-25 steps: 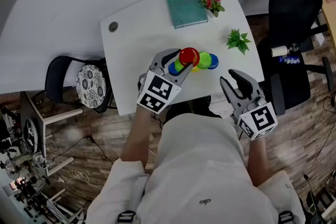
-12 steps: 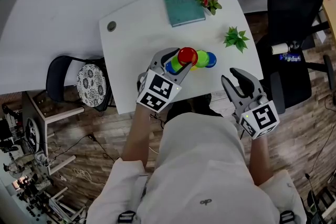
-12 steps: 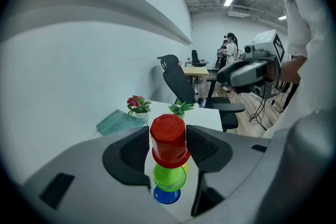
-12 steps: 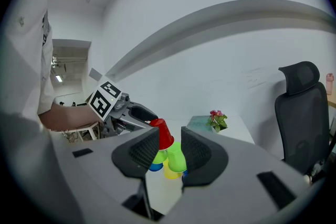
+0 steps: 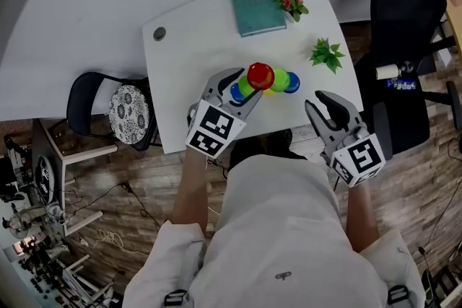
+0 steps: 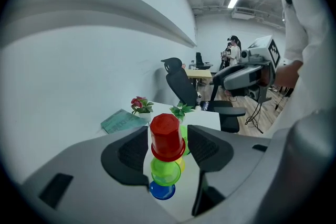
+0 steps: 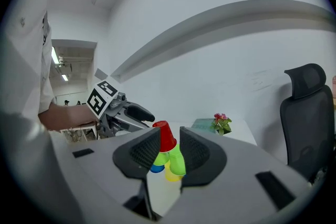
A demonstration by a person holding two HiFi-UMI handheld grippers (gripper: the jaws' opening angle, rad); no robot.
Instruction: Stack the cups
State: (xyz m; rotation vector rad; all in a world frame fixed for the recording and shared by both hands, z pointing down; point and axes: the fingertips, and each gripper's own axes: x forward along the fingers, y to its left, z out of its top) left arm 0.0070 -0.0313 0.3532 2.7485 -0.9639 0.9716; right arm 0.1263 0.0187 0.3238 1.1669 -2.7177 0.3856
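A small pyramid of upturned cups stands near the front edge of the white table (image 5: 195, 47). Its top is a red cup (image 5: 260, 75), resting on green cups (image 5: 280, 79), with blue cups (image 5: 292, 83) and a yellow one (image 5: 268, 91) lower down. My left gripper (image 5: 249, 83) straddles the red cup (image 6: 166, 134). Its jaws are opening, and a thin gap shows on each side of the cup. My right gripper (image 5: 319, 106) hangs off the table's front right; its jaws are closing with nothing between them. The pyramid (image 7: 167, 157) shows beyond it.
A teal book (image 5: 254, 5) and a pink-flowered plant (image 5: 291, 1) lie at the table's far side. A small green plant (image 5: 326, 54) sits right of the cups. A black office chair (image 5: 404, 47) stands to the right, a cushioned chair (image 5: 123, 115) to the left.
The red cup stays on top of the pyramid with the left gripper still around it. Both grippers have barely shifted.
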